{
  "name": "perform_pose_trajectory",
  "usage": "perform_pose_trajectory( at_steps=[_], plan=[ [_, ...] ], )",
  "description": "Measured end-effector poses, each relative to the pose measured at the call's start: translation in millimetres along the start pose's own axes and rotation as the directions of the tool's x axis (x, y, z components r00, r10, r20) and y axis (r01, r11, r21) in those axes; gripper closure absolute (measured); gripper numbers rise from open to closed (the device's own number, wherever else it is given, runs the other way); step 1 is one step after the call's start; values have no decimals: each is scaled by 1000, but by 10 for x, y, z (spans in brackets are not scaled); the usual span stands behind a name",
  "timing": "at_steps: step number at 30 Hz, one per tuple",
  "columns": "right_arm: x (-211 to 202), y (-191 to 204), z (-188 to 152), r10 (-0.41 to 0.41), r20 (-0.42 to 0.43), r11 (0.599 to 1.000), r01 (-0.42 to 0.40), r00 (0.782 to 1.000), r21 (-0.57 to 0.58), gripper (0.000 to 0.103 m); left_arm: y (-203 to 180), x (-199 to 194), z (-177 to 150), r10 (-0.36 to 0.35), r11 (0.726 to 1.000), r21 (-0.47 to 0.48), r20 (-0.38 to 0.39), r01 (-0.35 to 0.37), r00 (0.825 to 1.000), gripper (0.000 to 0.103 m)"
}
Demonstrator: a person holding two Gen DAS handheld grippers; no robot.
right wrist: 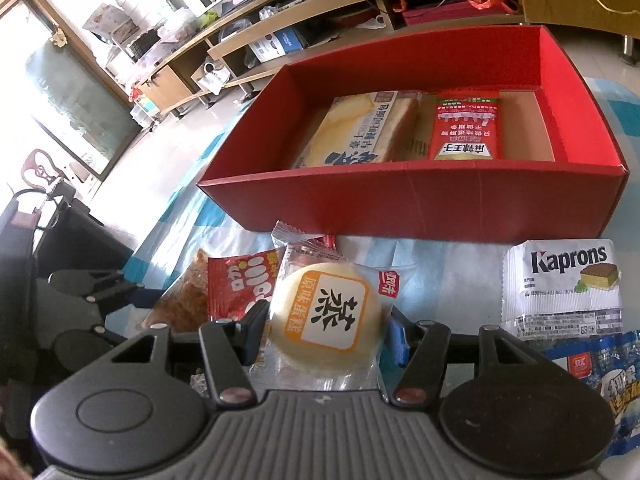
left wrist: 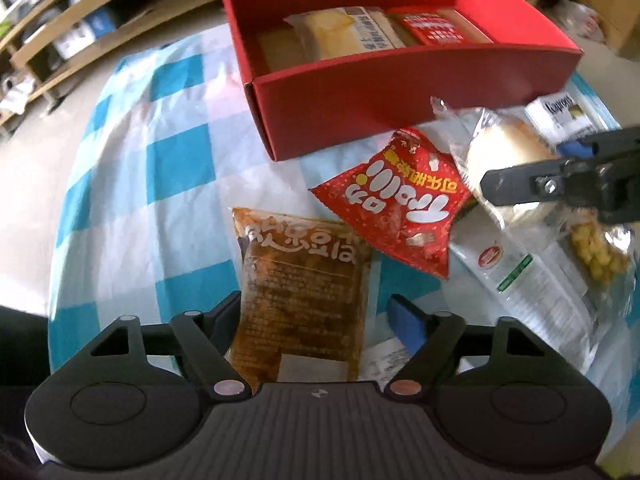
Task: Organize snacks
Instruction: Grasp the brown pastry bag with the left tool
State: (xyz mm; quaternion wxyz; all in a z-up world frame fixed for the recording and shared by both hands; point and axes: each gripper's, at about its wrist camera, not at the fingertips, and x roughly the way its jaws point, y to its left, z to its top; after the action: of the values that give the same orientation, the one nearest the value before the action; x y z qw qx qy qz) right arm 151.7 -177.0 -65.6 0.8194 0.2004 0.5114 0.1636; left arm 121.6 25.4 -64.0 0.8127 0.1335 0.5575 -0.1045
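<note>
A brown snack packet lies flat on the checked cloth between the fingers of my left gripper. The jaws stand open; the blue pad on the right is clear of the packet's edge. My right gripper is shut on a round yellow cake in a clear wrapper, just in front of the red box. The left wrist view shows that gripper and the cake at the right. A red snack bag lies between the packet and the cake. The box holds a bread packet and a red packet.
A white Kaprons wafer pack and a blue packet lie right of the cake. A white packet with a green label and yellow puffs lie under the right gripper. The blue-and-white cloth ends at the left; wooden shelves stand beyond.
</note>
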Motion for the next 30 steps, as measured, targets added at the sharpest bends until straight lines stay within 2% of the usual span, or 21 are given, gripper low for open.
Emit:
perform_pose_trajectory(
  at_steps=[5, 9, 22, 30],
  plan=[
    [0, 24, -16, 2, 1, 1000, -2, 1000, -8, 48, -48, -54, -48, 25, 996, -88, 20, -23, 999, 37],
    [-15, 50, -52, 0, 6, 1000, 1, 1000, -20, 48, -14, -167, -84, 13, 987, -161, 34, -7, 999, 48],
    [-95, 98, -54, 11, 31, 999, -10, 999, -36, 48, 73, -360, -124, 24, 969, -245, 76, -5, 997, 50],
    [-173, 208, -90, 28, 46, 998, -25, 999, -63, 48, 54, -537, -162, 21, 967, -256, 113, 8, 993, 50]
  ],
)
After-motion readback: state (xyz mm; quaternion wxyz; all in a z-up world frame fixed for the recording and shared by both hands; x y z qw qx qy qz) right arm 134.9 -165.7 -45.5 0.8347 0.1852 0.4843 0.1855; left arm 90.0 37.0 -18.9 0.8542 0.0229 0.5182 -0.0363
